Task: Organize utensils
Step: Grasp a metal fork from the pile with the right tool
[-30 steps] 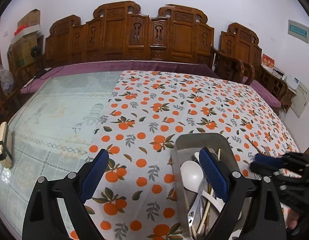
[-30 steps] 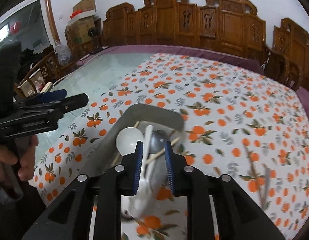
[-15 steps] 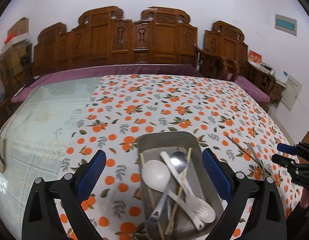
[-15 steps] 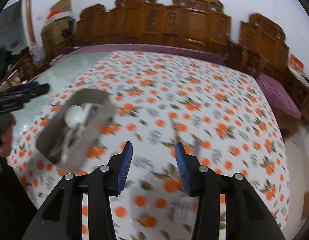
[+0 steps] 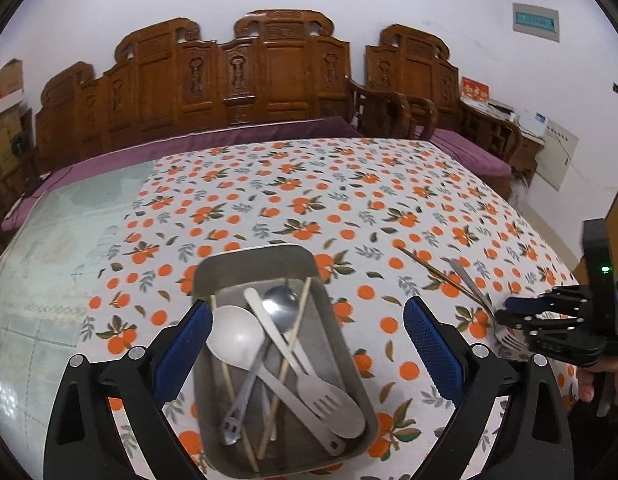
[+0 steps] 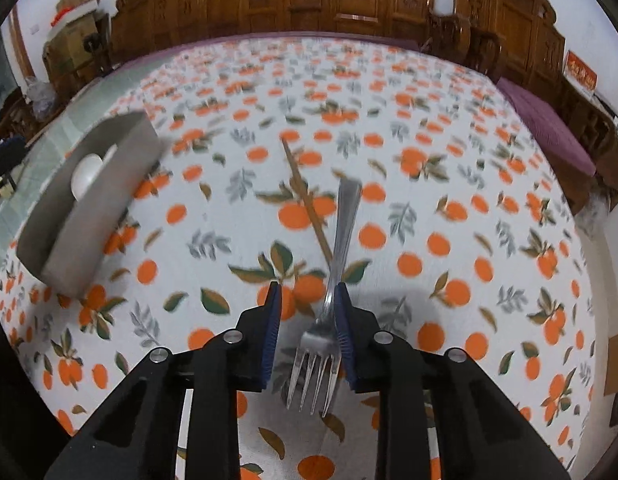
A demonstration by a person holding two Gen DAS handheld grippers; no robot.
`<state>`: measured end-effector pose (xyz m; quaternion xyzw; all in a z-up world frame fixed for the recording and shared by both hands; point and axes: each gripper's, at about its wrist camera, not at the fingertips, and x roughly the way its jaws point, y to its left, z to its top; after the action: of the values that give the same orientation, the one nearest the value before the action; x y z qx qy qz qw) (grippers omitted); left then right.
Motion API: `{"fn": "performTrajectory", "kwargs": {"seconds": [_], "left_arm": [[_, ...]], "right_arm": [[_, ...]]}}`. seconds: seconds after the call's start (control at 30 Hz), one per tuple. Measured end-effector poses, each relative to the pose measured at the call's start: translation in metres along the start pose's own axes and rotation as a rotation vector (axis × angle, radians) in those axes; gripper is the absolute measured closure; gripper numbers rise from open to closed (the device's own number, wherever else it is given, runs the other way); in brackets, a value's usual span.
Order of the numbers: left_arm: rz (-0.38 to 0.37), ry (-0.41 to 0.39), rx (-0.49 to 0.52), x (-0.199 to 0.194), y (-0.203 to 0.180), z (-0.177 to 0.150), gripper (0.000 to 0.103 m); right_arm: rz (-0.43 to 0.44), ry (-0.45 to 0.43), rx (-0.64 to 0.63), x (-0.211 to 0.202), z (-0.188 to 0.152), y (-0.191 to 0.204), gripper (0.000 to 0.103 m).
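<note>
A grey metal tray (image 5: pixel 253 264) holds a white spoon (image 5: pixel 235 336), a metal spoon (image 5: pixel 283 306), a white fork and chopsticks. My left gripper (image 5: pixel 305 320) is open wide, its blue pads either side of the tray. To the right, a steel fork (image 6: pixel 345 220) lies on the cloth across a brown chopstick (image 6: pixel 305 196). My right gripper (image 6: pixel 308 296) is low over the fork's neck and its jaws are closing. The right pad is against the neck and the left pad stands off. The left wrist view shows this gripper (image 5: pixel 505 314) beside the fork (image 5: pixel 469 284).
An orange-print cloth (image 5: pixel 349 200) covers most of the table, with bare glass top (image 5: pixel 69 240) at the left. Carved wooden benches (image 5: pixel 237 80) with purple cushions run behind it. In the right wrist view the tray (image 6: pixel 89 208) sits at the left. A hand shows at the right edge.
My right gripper left the white spoon in the tray, swung right and came down over the fork. My left gripper shifted so the tray now sits between its pads.
</note>
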<state>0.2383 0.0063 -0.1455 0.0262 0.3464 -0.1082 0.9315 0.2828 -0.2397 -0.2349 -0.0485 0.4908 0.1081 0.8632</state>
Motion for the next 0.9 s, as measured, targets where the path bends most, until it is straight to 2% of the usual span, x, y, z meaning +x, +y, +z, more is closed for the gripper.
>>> {"fn": "performTrajectory", "kwargs": {"seconds": [0.17, 0.53, 0.57, 0.6, 0.73, 0.9], "left_arm": [[-0.025, 0.016, 0.016, 0.002, -0.009, -0.004, 0.01], [-0.025, 0.02, 0.013, 0.003, -0.009, -0.004, 0.01], [-0.026, 0.02, 0.014, 0.003, -0.01, -0.004, 0.01], [-0.029, 0.02, 0.014, 0.003, -0.011, -0.005, 0.01], [-0.053, 0.023, 0.018, 0.003, -0.019, -0.008, 0.01], [-0.061, 0.021, 0.067, 0.0, -0.043, -0.016, 0.01]], "right_arm": [[-0.011, 0.053, 0.009, 0.017, -0.005, -0.003, 0.078], [-0.035, 0.075, 0.015, 0.029, 0.011, -0.004, 0.079], [-0.042, 0.074, 0.019, 0.03, 0.012, -0.003, 0.081], [-0.049, 0.072, 0.023, 0.029, 0.011, -0.004, 0.091], [-0.047, 0.06, 0.034, 0.026, 0.007, -0.005, 0.095], [-0.033, -0.006, 0.046, -0.001, 0.0, -0.01, 0.095]]}}
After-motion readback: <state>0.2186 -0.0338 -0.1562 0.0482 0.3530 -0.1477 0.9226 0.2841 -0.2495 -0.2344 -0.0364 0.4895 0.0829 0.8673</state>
